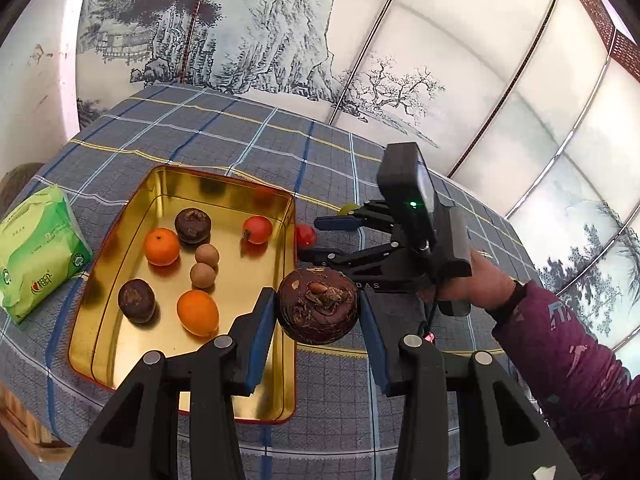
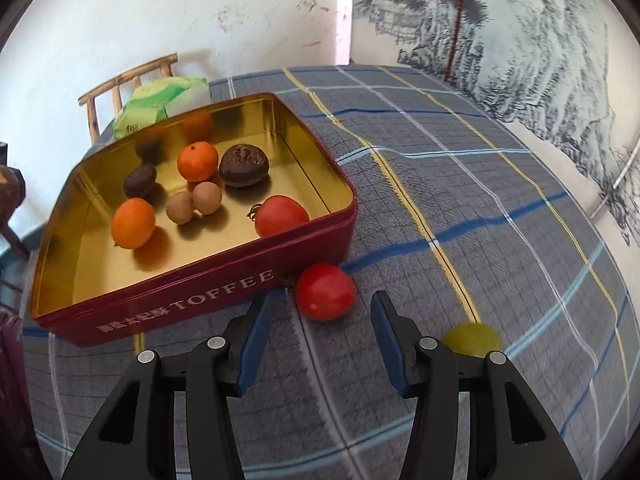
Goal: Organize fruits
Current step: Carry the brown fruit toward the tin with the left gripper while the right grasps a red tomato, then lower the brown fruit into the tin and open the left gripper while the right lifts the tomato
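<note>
The left gripper [image 1: 318, 312] has its 2 blue-padded fingers [image 1: 262, 332] clamped on a dark brown, rough-skinned round fruit [image 1: 318, 306], held above the right rim of the red rectangular toffee tin with a gold interior [image 1: 120, 336]. The fruit sits squarely between the pads, its scarred stem end facing the left wrist camera.

Inside the tin, in the left wrist view: 2 more dark brown fruits, 1 at 12 o'clock [image 1: 193, 225] and 1 at 8 o'clock [image 1: 137, 301]; 2 orange citrus fruits, 1 at 10 o'clock [image 1: 161, 247] and 1 at 6 o'clock [image 1: 198, 312]; 2 small tan round fruits [image 1: 207, 256] [image 1: 203, 275] touching each other at the centre; and a red tomato with a stem [image 1: 257, 230] at 2 o'clock, near the right wall.

Over to the right gripper [image 2: 318, 340]: its fingers [image 2: 254, 340] stand apart, gripping nothing, hovering low over the grey-blue plaid tabletop [image 2: 480, 200]. Between them and slightly ahead, at 12 o'clock, lies a second red tomato [image 2: 325, 292], just beside the tin's lettered red wall [image 2: 200, 296]. At 3 o'clock, partly hidden behind the right finger, rests a yellow-green round fruit [image 2: 472, 338].

A green plastic tissue pack [image 1: 38, 250] lies on the tabletop at 9 o'clock of the tin in the left wrist view. A wooden chair back [image 2: 120, 88] shows beyond the tabletop's far edge.
</note>
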The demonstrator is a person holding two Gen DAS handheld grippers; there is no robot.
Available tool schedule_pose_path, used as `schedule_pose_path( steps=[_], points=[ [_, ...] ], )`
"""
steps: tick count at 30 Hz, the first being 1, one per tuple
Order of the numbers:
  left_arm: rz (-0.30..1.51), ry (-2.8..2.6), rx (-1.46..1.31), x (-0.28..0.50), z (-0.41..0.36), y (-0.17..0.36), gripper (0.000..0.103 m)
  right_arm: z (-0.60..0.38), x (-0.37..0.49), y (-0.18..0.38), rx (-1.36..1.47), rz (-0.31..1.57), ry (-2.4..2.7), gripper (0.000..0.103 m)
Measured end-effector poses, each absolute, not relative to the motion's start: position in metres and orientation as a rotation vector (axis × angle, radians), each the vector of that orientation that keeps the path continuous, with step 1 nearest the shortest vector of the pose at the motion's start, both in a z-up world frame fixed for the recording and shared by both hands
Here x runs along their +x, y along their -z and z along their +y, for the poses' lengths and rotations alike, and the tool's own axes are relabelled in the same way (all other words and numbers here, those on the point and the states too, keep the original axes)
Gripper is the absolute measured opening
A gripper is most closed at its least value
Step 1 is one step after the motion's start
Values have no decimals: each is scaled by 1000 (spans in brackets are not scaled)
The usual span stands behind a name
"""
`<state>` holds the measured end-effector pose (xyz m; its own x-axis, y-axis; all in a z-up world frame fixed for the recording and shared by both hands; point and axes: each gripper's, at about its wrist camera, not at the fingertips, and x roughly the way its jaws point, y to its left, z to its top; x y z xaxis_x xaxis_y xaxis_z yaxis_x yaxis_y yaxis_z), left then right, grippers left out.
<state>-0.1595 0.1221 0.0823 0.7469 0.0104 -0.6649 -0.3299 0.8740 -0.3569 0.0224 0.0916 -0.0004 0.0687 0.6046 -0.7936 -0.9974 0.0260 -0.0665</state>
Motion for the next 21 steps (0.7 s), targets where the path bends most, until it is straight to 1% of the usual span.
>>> schedule_pose_path(
  steps=[1, 3, 4, 8, 11, 16, 21],
  points=[
    [710, -196, -479, -159, 123, -82, 38, 94, 23, 1, -759, 677, -1394, 48],
    [715, -196, -477, -158, 122, -80, 38, 101, 24, 3, -777, 693, -1390, 38],
    [717, -199, -472, -158, 121, -80, 38, 103, 23, 4, -786, 696, -1390, 37],
    [716, -211, -459, -161, 119, -78, 38, 104, 16, 7, -803, 700, -1351, 34],
    [712, -230, -444, -164, 118, -77, 38, 84, 15, 0, -723, 701, -1296, 34],
    [705, -252, -438, -169, 121, -73, 38, 9, -8, -24, -503, 677, -1257, 34],
    [718, -270, -415, -174, 121, -63, 38, -71, -33, -31, -351, 662, -1160, 34]
  ],
)
